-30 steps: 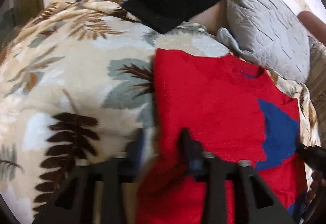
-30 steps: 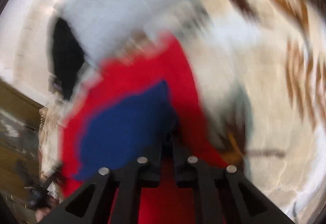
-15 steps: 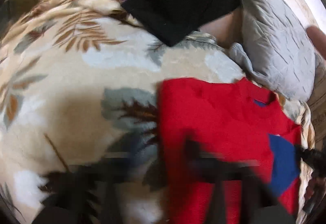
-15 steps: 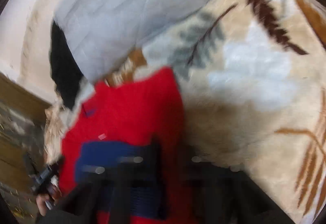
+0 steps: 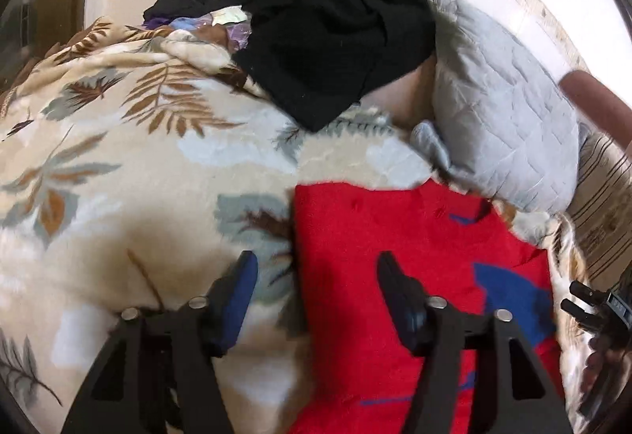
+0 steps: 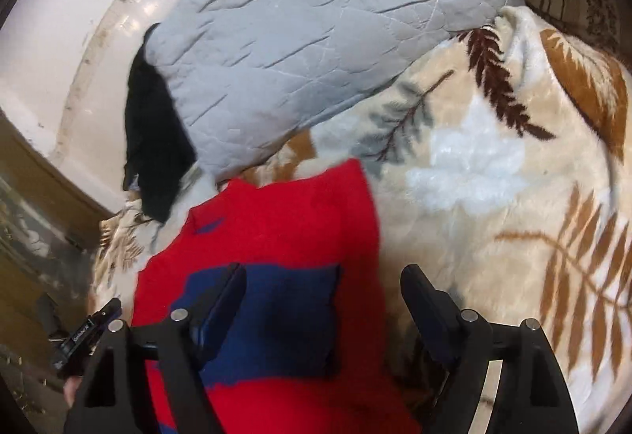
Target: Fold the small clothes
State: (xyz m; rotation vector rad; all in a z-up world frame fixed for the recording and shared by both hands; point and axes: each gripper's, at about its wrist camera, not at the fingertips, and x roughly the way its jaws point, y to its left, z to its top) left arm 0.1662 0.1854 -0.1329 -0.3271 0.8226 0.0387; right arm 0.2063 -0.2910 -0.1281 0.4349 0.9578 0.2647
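A small red garment [image 5: 379, 248] with a blue patch [image 5: 509, 295] lies flat on the leaf-print blanket [image 5: 130, 165]. It also shows in the right wrist view [image 6: 284, 216], blue patch [image 6: 280, 311] toward me. My left gripper [image 5: 316, 268] is open and empty, its jaws astride the garment's left edge, a little above it. My right gripper [image 6: 324, 283] is open and empty, its jaws astride the garment's right edge over the blue patch.
A grey quilted pillow [image 5: 501, 110] lies behind the garment, seen also in the right wrist view [image 6: 316, 31]. A heap of black cloth [image 5: 331, 38] sits at the back of the bed. Striped bedding [image 5: 604, 189] lies right. The wall stands behind.
Both grippers were shut on the red garment a second ago. They have let go, opened wide and pulled back, and the garment now lies flat.
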